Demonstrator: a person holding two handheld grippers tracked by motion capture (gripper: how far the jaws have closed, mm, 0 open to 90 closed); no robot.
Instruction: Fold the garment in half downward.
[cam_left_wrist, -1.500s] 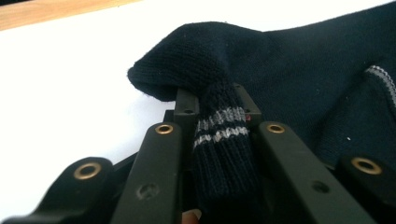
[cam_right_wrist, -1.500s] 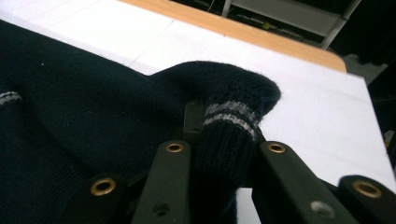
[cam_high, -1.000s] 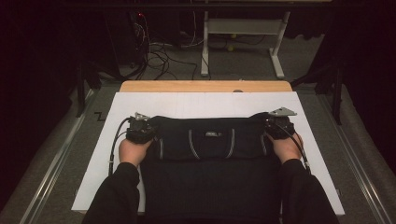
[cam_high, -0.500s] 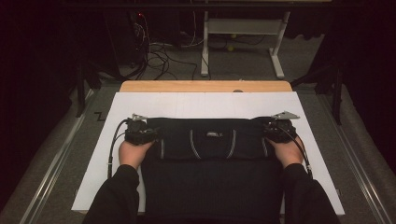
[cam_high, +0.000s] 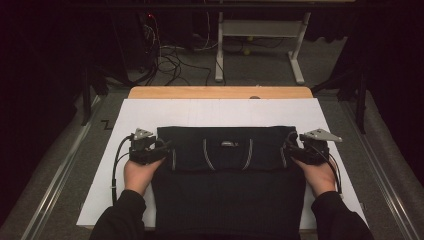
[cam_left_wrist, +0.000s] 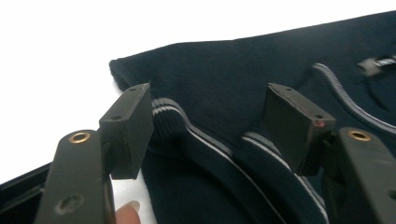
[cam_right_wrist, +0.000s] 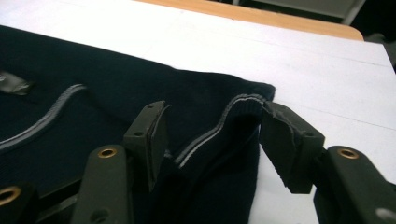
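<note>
A dark navy knit garment (cam_high: 230, 170) with pale stripes lies folded on the white sheet (cam_high: 215, 112), its folded top edge straight across. My left gripper (cam_high: 167, 147) sits at the fold's left end. In the left gripper view the jaws (cam_left_wrist: 210, 126) have just been opening, and the striped ribbed edge (cam_left_wrist: 173, 116) lies loose between the pads. My right gripper (cam_high: 290, 146) sits at the fold's right end. Its jaws (cam_right_wrist: 219, 140) have also just been opening, with the garment's ribbed corner (cam_right_wrist: 243, 109) slack between them, close to the right pad.
The sheet covers a wooden table whose far edge (cam_high: 220, 92) shows bare. Beyond it are floor cables (cam_high: 170, 55) and a metal frame's legs (cam_high: 260, 35). Metal rails (cam_high: 60, 175) run along both sides of the table. Bare sheet lies beyond the garment.
Both grippers let go of the garment's folded edge and drew back a little toward the person and outward. The fold, bowed and lifted before, now lies flat and straight.
</note>
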